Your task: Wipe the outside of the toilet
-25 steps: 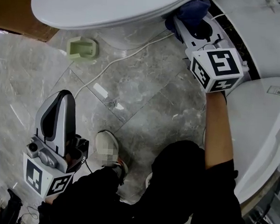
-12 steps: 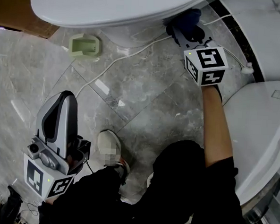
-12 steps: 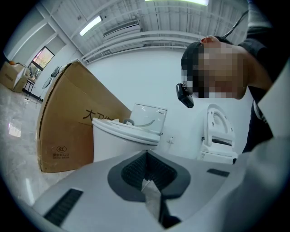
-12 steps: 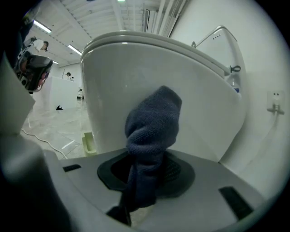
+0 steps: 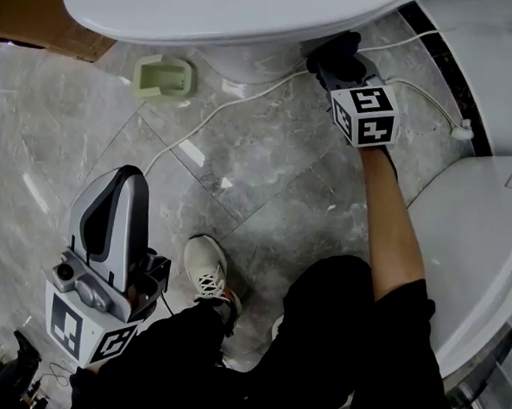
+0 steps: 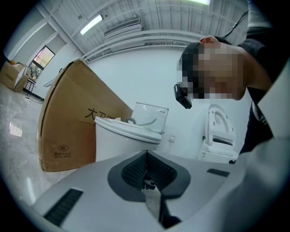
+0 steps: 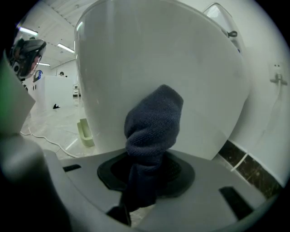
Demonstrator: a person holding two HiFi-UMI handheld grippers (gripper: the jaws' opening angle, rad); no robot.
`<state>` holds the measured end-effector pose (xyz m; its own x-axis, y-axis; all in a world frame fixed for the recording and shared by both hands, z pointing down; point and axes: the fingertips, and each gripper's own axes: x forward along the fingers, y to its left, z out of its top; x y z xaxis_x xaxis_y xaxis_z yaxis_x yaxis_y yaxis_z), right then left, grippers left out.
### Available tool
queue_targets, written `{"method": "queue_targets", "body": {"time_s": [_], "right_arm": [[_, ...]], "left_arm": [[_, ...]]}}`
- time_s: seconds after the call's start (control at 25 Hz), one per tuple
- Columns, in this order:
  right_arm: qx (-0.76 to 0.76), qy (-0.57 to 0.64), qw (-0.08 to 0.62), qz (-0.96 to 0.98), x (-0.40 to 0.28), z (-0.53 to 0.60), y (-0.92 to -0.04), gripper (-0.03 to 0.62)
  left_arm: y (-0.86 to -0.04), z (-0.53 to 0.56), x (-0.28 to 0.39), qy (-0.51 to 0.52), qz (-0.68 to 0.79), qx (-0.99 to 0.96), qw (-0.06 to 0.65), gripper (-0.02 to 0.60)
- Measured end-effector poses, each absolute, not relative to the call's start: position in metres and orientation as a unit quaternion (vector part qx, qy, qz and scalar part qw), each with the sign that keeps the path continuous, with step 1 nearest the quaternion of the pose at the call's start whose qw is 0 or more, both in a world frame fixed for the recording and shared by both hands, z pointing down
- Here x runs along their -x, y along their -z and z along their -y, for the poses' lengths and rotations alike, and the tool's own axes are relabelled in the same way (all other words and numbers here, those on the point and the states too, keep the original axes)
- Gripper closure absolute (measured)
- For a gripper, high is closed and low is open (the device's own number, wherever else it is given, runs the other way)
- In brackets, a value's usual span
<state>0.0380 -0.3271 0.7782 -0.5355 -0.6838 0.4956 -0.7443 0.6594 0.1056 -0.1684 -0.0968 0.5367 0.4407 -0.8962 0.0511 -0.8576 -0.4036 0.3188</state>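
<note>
Right gripper view: right claw (image 7: 147,174) clamped on dark blue cloth (image 7: 152,124), up against the toilet's (image 7: 149,54) outer bowl, frame centre | head view: toilet along top edge | left claw (image 5: 108,220) lower left, jaws together, nothing between.

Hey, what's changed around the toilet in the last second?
The right gripper slid the blue cloth leftward along the underside of the toilet, reaching farther from the person. Its jaws stay clamped on the cloth. The left gripper stays shut and idle by the leg.
</note>
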Motion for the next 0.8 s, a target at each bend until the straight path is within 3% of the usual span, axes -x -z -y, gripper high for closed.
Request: {"method": "queue_targets", "body": {"time_s": [0.36,0.8], "right_arm": [[-0.415,-0.107,0.288,0.856,-0.035,0.327,-0.84,0.48],[-0.426,-0.078,0.291,0.853,-0.05,0.317,-0.834,0.48]], "left_arm": [[-0.542,0.097,0.176,0.055,0.532,-0.831,0.155,0.571],[-0.533,0.093,0.177,0.059,0.537,-0.829,0.144,0.571]]}}
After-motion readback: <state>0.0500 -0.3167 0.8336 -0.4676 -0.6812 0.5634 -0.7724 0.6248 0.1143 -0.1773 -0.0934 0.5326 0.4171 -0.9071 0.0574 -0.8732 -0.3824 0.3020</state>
